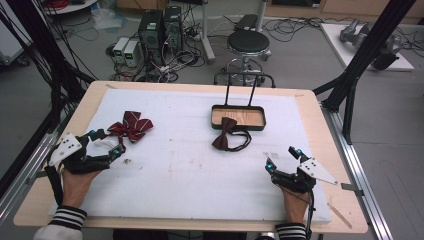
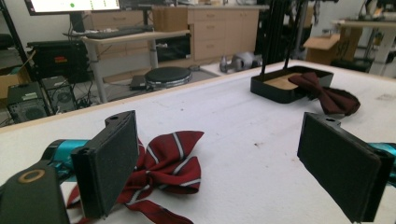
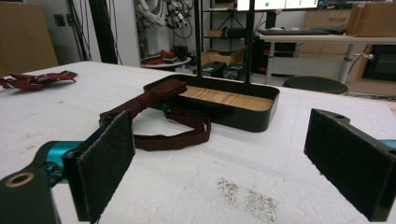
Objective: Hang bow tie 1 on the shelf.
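Half the striped bow tie (image 2: pixel 163 163) hides behind the left hand-held gripper (image 2: pixel 233 158), seemingly untouched.

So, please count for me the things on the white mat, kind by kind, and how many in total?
Bow ties: 2, a striped red one near the left gripper, and a plain dark maroon one lying partly over the tray's edge.
Black trays with a wooden floor: 1.
Total: 3 things.

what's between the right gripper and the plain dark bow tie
Nothing: only bare white table cover separates the right gripper from the plain dark bow tie, apart from a faint dirt smudge in the right gripper view.
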Tool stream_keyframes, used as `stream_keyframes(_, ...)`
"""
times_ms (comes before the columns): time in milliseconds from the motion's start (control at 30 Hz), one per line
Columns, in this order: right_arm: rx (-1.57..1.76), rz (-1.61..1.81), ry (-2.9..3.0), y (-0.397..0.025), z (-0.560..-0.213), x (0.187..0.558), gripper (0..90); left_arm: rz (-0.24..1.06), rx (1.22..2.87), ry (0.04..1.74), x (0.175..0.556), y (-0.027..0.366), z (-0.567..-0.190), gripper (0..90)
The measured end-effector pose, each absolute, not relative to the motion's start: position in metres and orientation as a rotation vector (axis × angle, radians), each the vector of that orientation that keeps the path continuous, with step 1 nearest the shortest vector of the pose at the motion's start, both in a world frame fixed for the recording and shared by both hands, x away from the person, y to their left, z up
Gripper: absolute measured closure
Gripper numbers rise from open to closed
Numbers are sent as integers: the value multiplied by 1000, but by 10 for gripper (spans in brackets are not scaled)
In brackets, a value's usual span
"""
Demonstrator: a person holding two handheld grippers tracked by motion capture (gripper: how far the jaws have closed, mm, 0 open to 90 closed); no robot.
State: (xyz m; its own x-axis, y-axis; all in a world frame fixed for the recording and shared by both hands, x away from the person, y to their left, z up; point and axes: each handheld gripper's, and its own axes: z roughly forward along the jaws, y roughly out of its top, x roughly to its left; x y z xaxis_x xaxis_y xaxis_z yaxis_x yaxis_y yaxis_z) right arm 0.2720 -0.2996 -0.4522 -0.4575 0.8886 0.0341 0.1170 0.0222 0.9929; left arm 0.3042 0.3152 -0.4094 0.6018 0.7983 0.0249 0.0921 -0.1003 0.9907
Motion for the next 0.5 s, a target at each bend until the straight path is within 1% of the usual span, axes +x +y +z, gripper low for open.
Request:
stream_keyframes(100,1039,1499,1646,-300,-452,272,79,704,1643,750,312,315,-399,131)
stream_keyframes(200,1033,1492,1647,-300,-452,272,79,665,1705,738,323,315,-390,132)
stream_keyframes(500,1035,1496,1644,-300,-452,272,79,593,1811,730,349,325,-375,132)
